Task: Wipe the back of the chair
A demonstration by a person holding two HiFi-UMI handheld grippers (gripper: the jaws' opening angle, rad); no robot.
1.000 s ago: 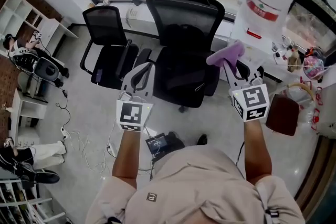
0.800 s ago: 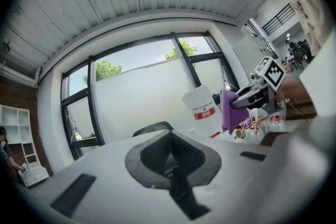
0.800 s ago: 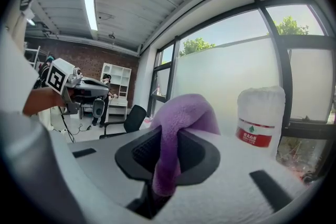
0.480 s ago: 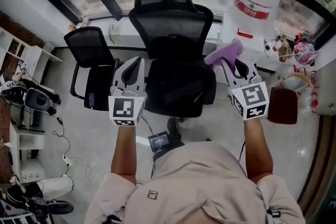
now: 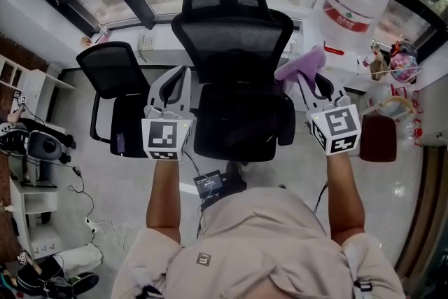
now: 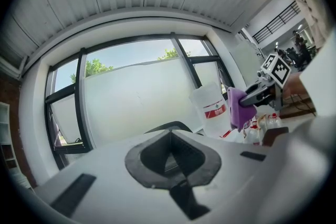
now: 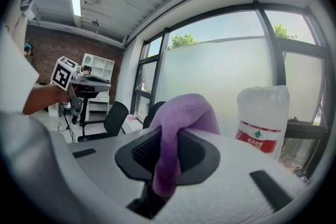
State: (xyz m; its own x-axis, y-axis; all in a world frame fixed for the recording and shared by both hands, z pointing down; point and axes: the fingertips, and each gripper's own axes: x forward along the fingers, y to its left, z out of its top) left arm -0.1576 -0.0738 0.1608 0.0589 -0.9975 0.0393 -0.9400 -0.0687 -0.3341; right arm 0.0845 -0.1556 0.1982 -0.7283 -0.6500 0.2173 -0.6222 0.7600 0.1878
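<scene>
Head view, looking steeply down. The chair point(image 5: 234, 38) stands in front of you with its mesh back and headrest toward the window, and its seat lies between your two arms. Your right tool point(image 5: 306, 84) is clamped on a purple cloth point(image 5: 303, 65). In the right gripper view the cloth fills the gap between the jaws, bulges over their tips and hangs down inside them. The cloth sits at the right edge of the chair's back, level with its lower part. Whether it touches the mesh cannot be told.

Your left tool point(image 5: 180, 75) is at the chair's left side, beside the seat and the lower back. In the left gripper view its jaws are closed together with nothing between them.

A smaller chair point(image 5: 110, 66) stands just beside the main chair, on your left. A large water bottle point(image 5: 355, 0) with a red label stands beyond the right tool, near the window. Cables lie on the floor point(image 5: 105, 199) at the left.
</scene>
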